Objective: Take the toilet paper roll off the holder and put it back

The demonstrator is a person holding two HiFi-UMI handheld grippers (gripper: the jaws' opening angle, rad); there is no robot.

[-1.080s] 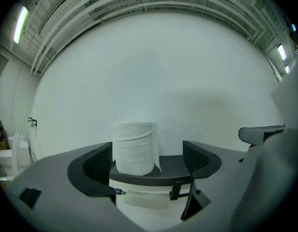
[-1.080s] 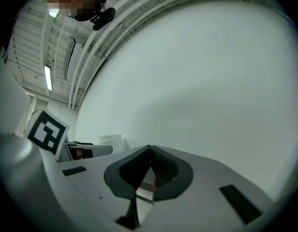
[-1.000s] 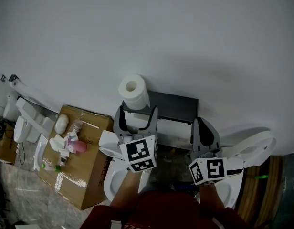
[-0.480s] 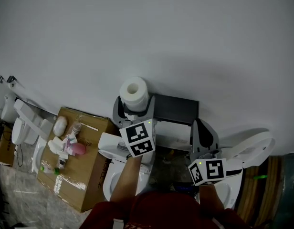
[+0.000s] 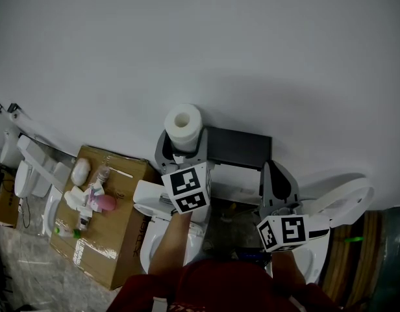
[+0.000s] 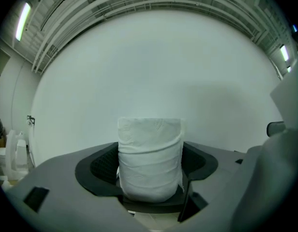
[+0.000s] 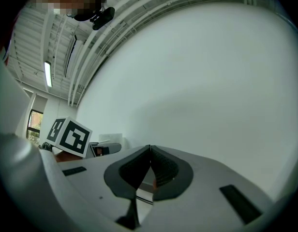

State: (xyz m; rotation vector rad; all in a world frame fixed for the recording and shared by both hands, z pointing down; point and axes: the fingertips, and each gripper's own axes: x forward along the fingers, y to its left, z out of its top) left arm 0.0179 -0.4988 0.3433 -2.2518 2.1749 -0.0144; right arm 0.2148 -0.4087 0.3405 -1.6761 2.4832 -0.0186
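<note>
A white toilet paper roll [image 5: 183, 123] stands upright with its core hole facing up, at the left end of a black wall holder [image 5: 239, 147]. My left gripper [image 5: 182, 140] reaches level toward the wall with a jaw on either side of the roll. In the left gripper view the roll [image 6: 150, 158] fills the gap and both dark pads [image 6: 101, 164] touch its sides; these jaws have just been closing around it. My right gripper [image 5: 278, 175] hangs back below the holder's right end. Its jaws meet with nothing between them, as the right gripper view [image 7: 150, 167] shows.
A plain white wall [image 5: 252, 57] is straight ahead. Below, a cardboard box [image 5: 115, 226] carries bottles and small items. White toilets stand under my arms [image 5: 148, 246], at the right [image 5: 343, 200] and far left [image 5: 31, 168].
My left gripper has moved forward toward the wall, and its jaws, which stood short of the roll, now bracket it. The right gripper has stayed put.
</note>
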